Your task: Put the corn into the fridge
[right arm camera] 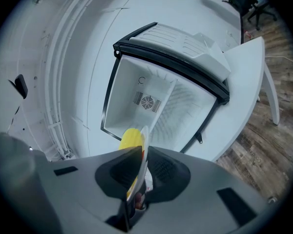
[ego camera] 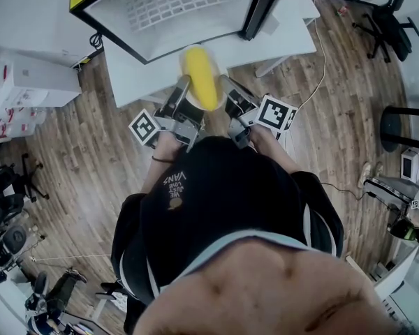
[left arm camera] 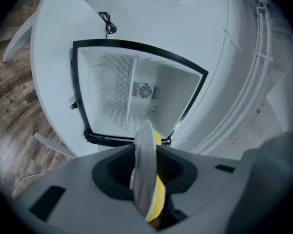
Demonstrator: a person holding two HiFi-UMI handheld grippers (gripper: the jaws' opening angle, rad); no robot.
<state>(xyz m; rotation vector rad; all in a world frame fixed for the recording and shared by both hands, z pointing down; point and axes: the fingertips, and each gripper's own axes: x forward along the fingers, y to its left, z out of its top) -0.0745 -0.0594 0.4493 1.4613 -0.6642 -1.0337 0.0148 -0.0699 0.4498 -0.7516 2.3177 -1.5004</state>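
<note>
On the white bench (ego camera: pixel 126 75) the fridge (left arm camera: pixel 136 96) stands open; the corn (ego camera: pixel 200 75), on a plate (left arm camera: pixel 145 165) clamped at its rim by left gripper (ego camera: pixel 184 88) and right gripper (ego camera: pixel 227 88) jaws, should be kept level and slid straight in.

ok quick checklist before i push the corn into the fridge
1. fridge door open: ok
2. left gripper shut on the plate: ok
3. right gripper shut on the same plate: ok
4. corn lying on the plate, between both grippers: ok
5. plate pointed at the fridge opening: ok
6. plate held level: cannot tell
</note>
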